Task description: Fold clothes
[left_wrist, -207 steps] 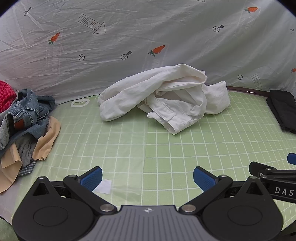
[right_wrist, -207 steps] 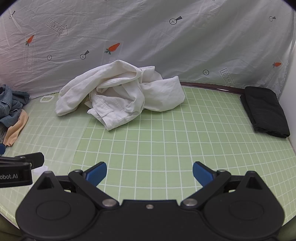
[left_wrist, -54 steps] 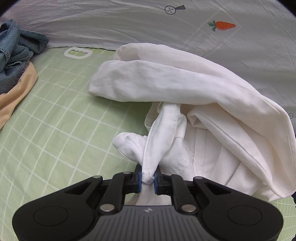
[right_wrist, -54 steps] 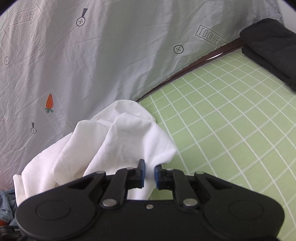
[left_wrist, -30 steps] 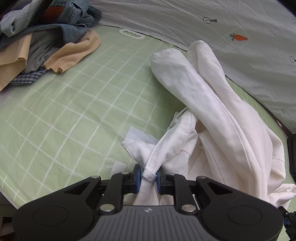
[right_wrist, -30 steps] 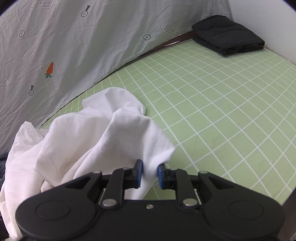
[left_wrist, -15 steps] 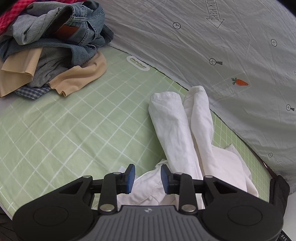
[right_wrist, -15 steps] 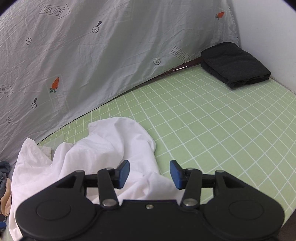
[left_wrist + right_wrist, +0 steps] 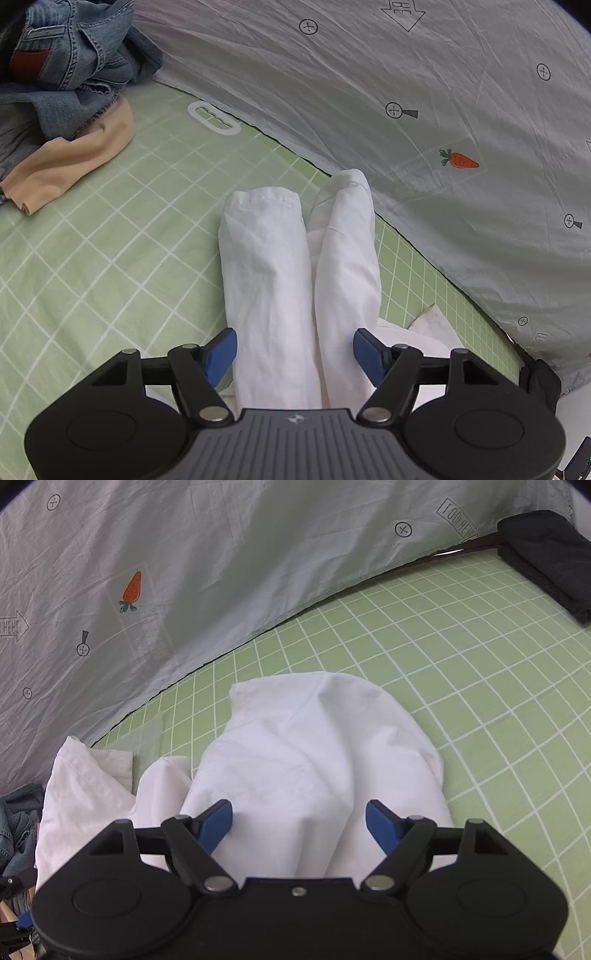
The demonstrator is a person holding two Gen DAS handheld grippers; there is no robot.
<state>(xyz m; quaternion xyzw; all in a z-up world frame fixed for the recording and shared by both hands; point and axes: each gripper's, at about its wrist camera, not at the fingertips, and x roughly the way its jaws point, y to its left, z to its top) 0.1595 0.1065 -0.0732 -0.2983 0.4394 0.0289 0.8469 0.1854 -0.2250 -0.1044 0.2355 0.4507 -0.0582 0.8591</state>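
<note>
Lying flat on the green grid mat (image 9: 110, 258), white trousers (image 9: 269, 277) stretch out.

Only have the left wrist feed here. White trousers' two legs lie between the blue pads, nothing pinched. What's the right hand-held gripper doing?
Observer: The right hand-held gripper has its jaws opening; white cloth lies under and between the pads, but they do not press on it.
Operator: Which part of the garment is that?
Observer: A broad rumpled mound of the white trousers, spread on the green grid mat. No leg ends show in that view.
Operator: Anything else on that side?
Observer: A folded black garment sits at the mat's far right corner, well apart from the white cloth.
</note>
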